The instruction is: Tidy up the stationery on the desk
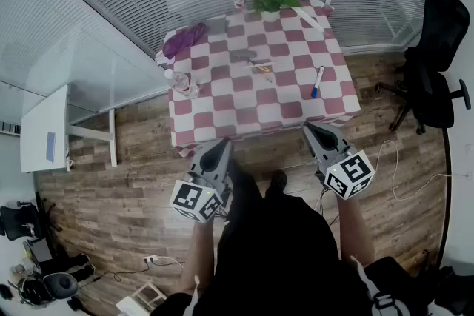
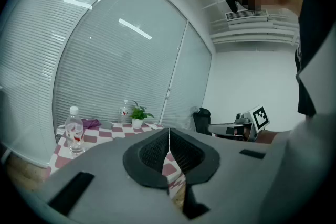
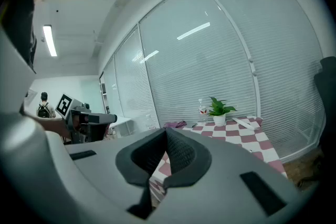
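Both grippers are held short of the bench (image 1: pixel 222 131), jaws closed with nothing between them: the left gripper (image 1: pixel 222 147) off the near left corner, the right gripper (image 1: pixel 312 131) off the near right corner. The stationery lies ahead of the jaws, well apart from both. A marker (image 1: pixel 317 81) with a blue end lies straight ahead of the right jaws. A few pens (image 1: pixel 260 68) lie farther on, mid-bench, ahead of the gap between the two grippers.

Just beyond the pens sits a flat grey thing (image 1: pixel 241 54) (too small to name). How many pens there are I cannot tell.

Only the head view shows the stationery: in each gripper view the gripper's own grey body covers the middle of the bench. The left gripper view shows a bottle (image 2: pixel 74 131) ahead and left of the jaws at the bench's edge. It also shows a plant (image 2: pixel 138 114) at the far side and the right gripper off to the right. The right gripper view shows the plant with a second bottle (image 3: pixel 201 107) beside it, a purple cloth (image 3: pixel 175 125), and a white strip (image 3: pixel 247 124) at the far right corner.
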A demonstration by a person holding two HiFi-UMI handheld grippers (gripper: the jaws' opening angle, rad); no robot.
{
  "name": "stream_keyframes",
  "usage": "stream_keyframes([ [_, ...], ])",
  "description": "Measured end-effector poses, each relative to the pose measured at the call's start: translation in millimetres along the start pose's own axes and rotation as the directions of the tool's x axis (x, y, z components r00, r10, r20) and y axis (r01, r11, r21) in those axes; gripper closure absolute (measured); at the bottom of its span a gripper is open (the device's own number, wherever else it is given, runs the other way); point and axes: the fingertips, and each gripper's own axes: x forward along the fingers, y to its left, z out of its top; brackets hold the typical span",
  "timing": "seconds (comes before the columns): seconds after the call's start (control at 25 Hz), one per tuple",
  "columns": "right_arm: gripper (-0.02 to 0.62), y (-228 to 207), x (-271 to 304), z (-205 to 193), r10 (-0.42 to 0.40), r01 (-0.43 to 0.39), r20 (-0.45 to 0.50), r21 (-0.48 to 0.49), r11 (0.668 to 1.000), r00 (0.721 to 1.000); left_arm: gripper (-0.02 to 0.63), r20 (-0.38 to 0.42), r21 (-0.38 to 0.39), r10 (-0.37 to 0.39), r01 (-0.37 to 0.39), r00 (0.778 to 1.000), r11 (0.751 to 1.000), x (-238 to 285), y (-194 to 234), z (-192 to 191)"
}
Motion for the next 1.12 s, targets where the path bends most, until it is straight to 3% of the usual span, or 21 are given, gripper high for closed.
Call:
stream_keyframes([
  [0.32,0.575,1.9,4.2,1.7,0.011,-0.011,-0.001,-0.004,1.000,1.000,0.572,-0.003,0.009,0.015,-0.015,1.000,1.000,2.8,4.2,-2.3],
  [0.68,0.575,-11.9,4.0,-0.6,-0.003,-0.003,0.059,0.108,0.994,0.998,0.572,-0.030,0.017,0.009,-0.008,1.000,1.000,8.0,0.9,-3.1],
  [1.12,0.575,-34.5,43.7,9.2,-0.021,0.019,0.027,0.096,0.995,0.999,0.572,-0.094,0.025,-0.013,0.016,0.996,1.000,56.8,40.5,-10.7],
])
